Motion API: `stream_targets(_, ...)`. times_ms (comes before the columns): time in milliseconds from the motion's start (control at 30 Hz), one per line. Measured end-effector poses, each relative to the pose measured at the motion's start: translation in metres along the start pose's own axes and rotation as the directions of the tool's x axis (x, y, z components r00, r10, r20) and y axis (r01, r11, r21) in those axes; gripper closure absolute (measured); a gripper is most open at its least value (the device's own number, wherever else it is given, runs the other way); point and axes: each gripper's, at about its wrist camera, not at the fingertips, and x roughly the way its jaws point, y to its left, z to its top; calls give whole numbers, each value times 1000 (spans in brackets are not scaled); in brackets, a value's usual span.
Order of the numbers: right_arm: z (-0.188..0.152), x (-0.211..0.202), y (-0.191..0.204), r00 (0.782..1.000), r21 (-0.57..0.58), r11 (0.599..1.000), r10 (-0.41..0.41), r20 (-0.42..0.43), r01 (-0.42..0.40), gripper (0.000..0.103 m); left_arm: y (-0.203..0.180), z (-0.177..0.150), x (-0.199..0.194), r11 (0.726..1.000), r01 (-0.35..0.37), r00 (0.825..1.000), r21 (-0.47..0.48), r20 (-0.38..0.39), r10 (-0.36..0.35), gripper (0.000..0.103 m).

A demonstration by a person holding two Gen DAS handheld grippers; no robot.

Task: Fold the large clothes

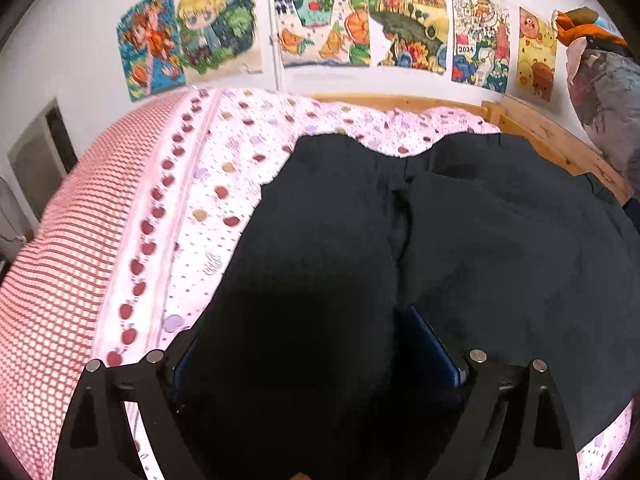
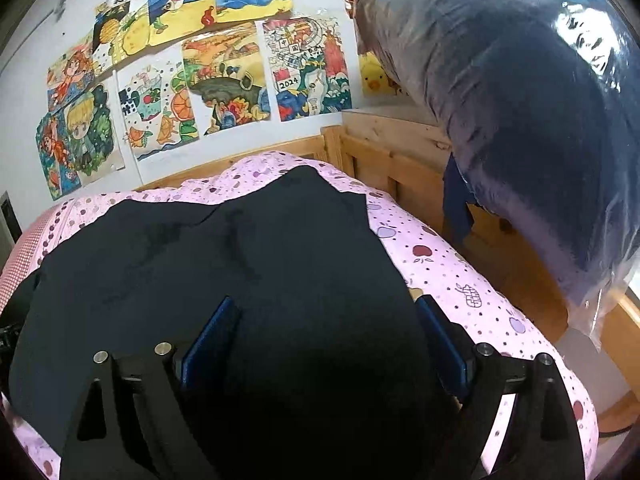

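A large black garment (image 1: 460,232) lies spread on the pink apple-print bedspread (image 1: 224,184); it looks like trousers with two legs side by side. It also fills the right wrist view (image 2: 208,256). My left gripper (image 1: 316,340) is open just above the garment's near edge, its blue fingers (image 1: 432,344) wide apart with cloth between them. My right gripper (image 2: 324,328) is open over the garment's right near part, blue fingers (image 2: 212,332) wide apart. Neither holds cloth.
A red-checked pillow or duvet (image 1: 60,264) lies at the left. A wooden bed frame (image 2: 384,160) runs along the far and right sides. Drawings (image 1: 320,28) cover the wall. A plastic-bagged bundle (image 2: 520,120) hangs at the right.
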Motion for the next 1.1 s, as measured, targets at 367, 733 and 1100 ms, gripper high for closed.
stream_targets(367,2,-42,0,999,-25,999,29,44,-28,6,-4,5,-73,996,25,991,-86,130,-14,0)
stream_targets(733,19,-91,20,992,-73,990,123,36,-120,3,-24,5,-151,998,17,971,-53,240,-4,0)
stream_targets(1100,41,-170,46,987,-165,979,138,84,-123,3,-36,-3,-214,999,47,952,-12,304,-41,0)
